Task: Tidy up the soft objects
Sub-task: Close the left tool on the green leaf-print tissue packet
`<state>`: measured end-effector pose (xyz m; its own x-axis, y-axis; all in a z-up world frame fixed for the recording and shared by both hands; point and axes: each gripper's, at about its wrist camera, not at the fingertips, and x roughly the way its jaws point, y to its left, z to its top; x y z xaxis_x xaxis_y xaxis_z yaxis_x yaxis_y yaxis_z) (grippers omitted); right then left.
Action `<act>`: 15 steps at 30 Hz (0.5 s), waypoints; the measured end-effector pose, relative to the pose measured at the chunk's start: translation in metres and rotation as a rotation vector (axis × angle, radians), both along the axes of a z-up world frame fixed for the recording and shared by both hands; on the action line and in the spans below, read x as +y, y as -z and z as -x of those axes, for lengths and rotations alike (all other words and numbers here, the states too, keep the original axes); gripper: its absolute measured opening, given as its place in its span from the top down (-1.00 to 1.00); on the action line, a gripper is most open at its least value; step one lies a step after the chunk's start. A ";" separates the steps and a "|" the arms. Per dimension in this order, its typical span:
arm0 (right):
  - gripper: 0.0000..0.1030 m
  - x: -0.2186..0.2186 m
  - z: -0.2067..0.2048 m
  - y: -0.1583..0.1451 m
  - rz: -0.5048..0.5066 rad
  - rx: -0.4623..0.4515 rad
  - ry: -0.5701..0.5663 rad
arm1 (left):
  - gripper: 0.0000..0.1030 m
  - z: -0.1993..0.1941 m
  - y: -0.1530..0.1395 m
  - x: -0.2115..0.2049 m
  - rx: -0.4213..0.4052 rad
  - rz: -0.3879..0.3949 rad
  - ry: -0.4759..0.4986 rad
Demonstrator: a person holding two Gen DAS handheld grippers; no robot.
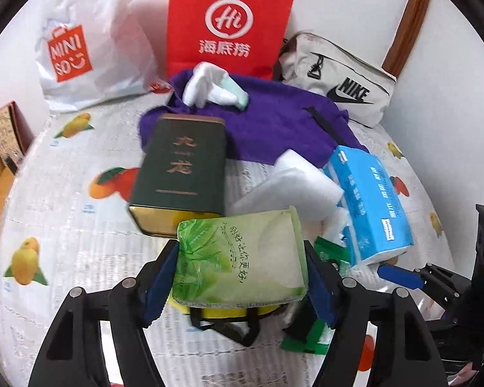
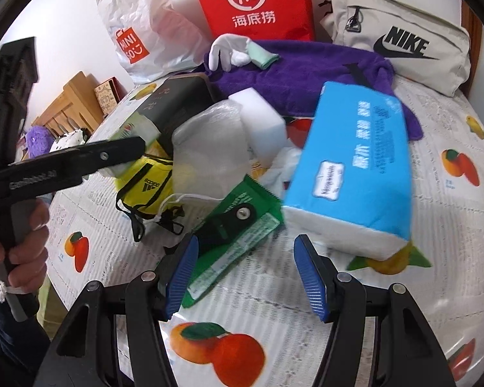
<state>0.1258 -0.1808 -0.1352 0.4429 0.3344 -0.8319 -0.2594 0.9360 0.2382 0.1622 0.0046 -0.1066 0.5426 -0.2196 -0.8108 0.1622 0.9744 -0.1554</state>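
My left gripper [image 1: 242, 274] is shut on a green tissue pack [image 1: 242, 258] and holds it above a yellow adidas pouch [image 1: 222, 312]. The pouch also shows in the right wrist view [image 2: 145, 180]. My right gripper [image 2: 245, 277] is open and empty, just in front of a green sachet [image 2: 235, 229] and a blue tissue pack [image 2: 355, 167]. The blue pack also shows in the left wrist view [image 1: 371, 200]. White sponges [image 2: 261, 116], a bubble-wrap bag [image 2: 209, 148], a purple towel [image 1: 274, 122] and white gloves [image 1: 206, 87] lie further back.
A dark green tin [image 1: 184, 171] lies left of the pile. A red Haidilao bag [image 1: 229, 22], a Miniso bag [image 1: 87, 42] and a Nike pouch [image 1: 342, 77] stand at the back by the wall. The fruit-print tablecloth [image 2: 274, 322] covers the table.
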 end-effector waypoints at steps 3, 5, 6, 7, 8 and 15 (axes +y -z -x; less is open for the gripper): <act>-0.19 0.009 -0.002 0.007 -0.008 0.021 0.000 | -0.38 0.002 -0.001 0.009 0.001 -0.010 -0.018; -0.19 0.017 -0.003 0.012 -0.008 0.029 0.005 | -0.38 0.004 -0.001 0.017 0.000 0.003 -0.026; -0.19 0.021 -0.004 0.014 -0.001 0.032 0.007 | -0.38 0.005 0.000 0.023 0.000 0.010 -0.033; -0.19 0.025 -0.004 0.015 0.006 0.034 0.005 | -0.38 0.006 0.000 0.026 0.002 0.014 -0.038; -0.19 0.029 -0.005 0.017 0.013 0.040 0.004 | -0.38 0.007 0.001 0.030 0.002 0.020 -0.044; -0.17 0.053 -0.011 0.026 0.070 0.018 0.030 | -0.38 0.016 0.005 0.057 0.008 0.058 -0.085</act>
